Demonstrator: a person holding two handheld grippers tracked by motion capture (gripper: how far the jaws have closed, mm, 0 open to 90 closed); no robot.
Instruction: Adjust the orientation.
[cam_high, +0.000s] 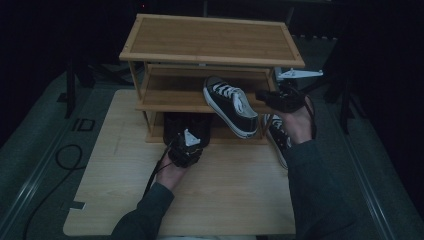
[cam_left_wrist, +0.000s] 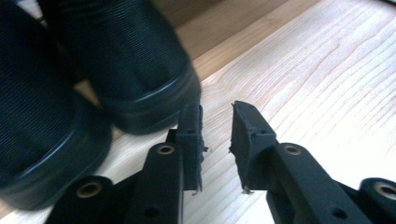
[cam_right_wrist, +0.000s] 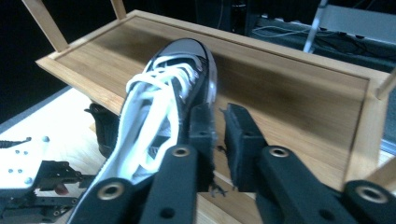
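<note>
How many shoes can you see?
4. One sneaker is at the rack's middle shelf, a second lies on the table beside the rack, and two black shoes sit at its bottom. More may be hidden.

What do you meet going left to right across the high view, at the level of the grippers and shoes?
Coiled black cable on the floor → left gripper → black-and-white sneaker at the rack's middle shelf → right gripper.

dark green sleeves, black tools (cam_high: 186, 150) with brass-ringed screw holes, grey three-cornered plates, trailing black cables
</note>
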